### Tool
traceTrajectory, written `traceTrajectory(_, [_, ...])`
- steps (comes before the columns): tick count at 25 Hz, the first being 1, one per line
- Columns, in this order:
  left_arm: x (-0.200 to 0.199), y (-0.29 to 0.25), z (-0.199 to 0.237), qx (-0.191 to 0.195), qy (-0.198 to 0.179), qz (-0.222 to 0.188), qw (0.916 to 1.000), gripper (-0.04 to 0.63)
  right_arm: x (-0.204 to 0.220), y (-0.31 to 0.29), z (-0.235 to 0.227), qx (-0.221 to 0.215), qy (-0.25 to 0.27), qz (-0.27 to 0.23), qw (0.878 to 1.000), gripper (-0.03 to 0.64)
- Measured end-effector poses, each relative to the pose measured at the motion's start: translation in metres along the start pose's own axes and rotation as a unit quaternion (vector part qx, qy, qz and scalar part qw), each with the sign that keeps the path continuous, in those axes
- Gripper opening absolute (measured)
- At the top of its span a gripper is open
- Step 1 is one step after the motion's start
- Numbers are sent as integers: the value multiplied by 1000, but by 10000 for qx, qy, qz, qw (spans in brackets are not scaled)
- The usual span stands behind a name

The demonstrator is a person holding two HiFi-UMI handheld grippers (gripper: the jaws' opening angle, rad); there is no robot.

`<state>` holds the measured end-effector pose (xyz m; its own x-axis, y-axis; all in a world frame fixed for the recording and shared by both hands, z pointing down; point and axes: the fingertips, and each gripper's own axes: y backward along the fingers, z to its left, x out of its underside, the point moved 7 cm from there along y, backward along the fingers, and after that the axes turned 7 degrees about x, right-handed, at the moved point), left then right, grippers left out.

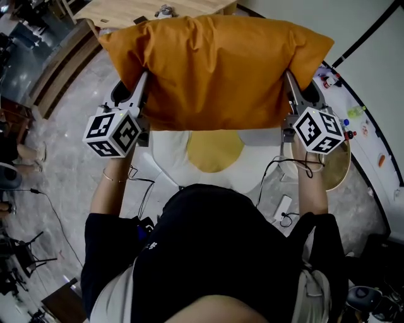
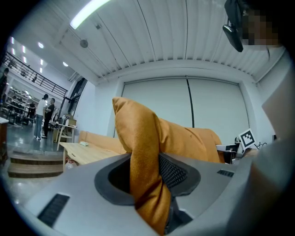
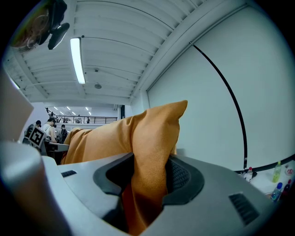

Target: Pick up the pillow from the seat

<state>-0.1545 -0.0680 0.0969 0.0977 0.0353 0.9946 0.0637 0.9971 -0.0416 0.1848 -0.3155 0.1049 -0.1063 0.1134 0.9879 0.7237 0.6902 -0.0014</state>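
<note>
Stretching left to right — pillow (image 1: 214, 69)

Seen from above, the plump orange fabric pillow (image 1: 214, 69) hides the jaw tips of the left gripper (image 1: 140, 91) and right gripper (image 1: 291, 91), and part of the round white yellow-centred seat (image 1: 165, 148). The pale wooden table (image 1: 126, 9) runs off the top edge.

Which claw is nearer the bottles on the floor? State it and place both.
Right. The right claw clamps the pillow's end on the bottles' side; the left claw clamps the opposite end, with the whole pillow between it and them.
</note>
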Motion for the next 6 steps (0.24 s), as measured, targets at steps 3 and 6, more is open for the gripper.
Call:
traceTrajectory(3, [-1,-2,-1,18,-8,10,10000,152,1,0,-2,12,-22,13,10000,207])
traceTrajectory(6, [-1,-4,-3,31,-31,8,10000,152,0,1,-4,27,-19,22,10000,207])
